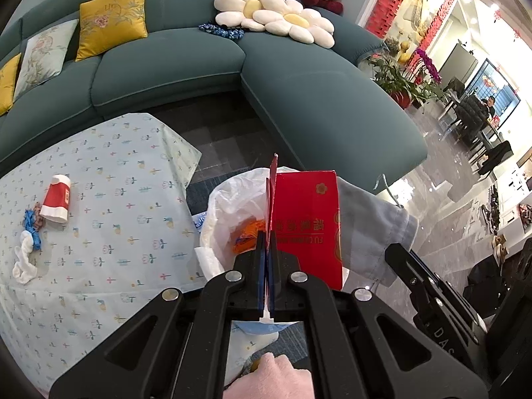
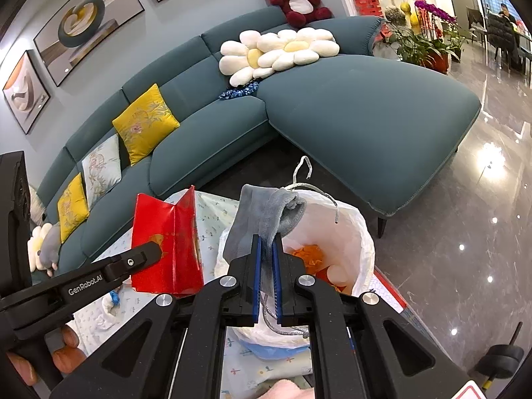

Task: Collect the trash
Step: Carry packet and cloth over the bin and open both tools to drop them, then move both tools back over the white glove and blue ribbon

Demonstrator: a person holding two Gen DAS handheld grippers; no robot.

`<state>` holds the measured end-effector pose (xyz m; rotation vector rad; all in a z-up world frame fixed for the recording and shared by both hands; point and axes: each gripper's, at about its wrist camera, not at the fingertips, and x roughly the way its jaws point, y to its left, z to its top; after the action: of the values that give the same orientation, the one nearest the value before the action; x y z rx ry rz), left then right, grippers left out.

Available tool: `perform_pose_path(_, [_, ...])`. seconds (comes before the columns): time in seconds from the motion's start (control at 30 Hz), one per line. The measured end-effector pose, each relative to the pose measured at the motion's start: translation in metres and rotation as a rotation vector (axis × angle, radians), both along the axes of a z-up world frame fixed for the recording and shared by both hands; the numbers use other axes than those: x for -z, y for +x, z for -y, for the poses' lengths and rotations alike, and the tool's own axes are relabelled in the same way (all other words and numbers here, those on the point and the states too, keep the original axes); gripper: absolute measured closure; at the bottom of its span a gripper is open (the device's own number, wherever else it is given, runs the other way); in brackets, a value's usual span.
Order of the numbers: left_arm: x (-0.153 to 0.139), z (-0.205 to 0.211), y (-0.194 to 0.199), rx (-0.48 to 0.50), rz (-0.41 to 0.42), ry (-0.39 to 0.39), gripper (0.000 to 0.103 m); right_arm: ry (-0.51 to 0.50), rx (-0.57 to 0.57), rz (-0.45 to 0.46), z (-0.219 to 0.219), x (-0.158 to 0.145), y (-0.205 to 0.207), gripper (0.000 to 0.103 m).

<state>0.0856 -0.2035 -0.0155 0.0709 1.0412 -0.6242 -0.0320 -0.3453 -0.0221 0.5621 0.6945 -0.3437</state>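
My left gripper (image 1: 267, 236) is shut on a folded red card envelope (image 1: 307, 222) and holds it over the white trash bag (image 1: 229, 206). The envelope also shows in the right wrist view (image 2: 166, 242), with the left gripper's finger (image 2: 139, 257) on it. My right gripper (image 2: 267, 242) is shut on a grey cloth pouch (image 2: 266, 212) with a silver cord, above the rim of the trash bag (image 2: 352, 229). Orange scraps (image 2: 309, 256) lie inside the bag. On the patterned tablecloth (image 1: 109, 199) lie a red and white paper cup (image 1: 57, 202) and a blue and white rag (image 1: 28, 246).
A teal corner sofa (image 1: 299, 99) stands behind the table with yellow cushions (image 1: 113, 20), white flower cushions (image 1: 276, 13) and a red plush bear (image 2: 297, 0). Glossy floor (image 2: 465, 216) and potted plants (image 2: 429, 46) lie to the right.
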Motion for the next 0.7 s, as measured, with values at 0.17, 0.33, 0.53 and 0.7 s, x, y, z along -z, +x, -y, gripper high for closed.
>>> perform_pose_path(0.17, [0.001, 0.006, 0.0, -0.027, 0.014, 0.009, 0.081, -0.017, 0.021, -0.004, 0.005, 0.002, 0.002, 0.085])
perform_pose_path(0.33, [0.002, -0.001, 0.003, -0.059, 0.012, 0.01, 0.069, -0.015, 0.038, 0.001, 0.006, 0.003, 0.001, 0.064])
perform_pose_path(0.53, [0.003, -0.016, 0.005, -0.082, 0.002, 0.006, 0.069, -0.016, 0.025, -0.006, -0.003, 0.003, 0.003, 0.063])
perform_pose_path(0.7, [-0.001, -0.031, 0.007, -0.107, 0.004, -0.005, 0.069, -0.03, -0.005, -0.012, -0.018, -0.002, 0.008, 0.063])
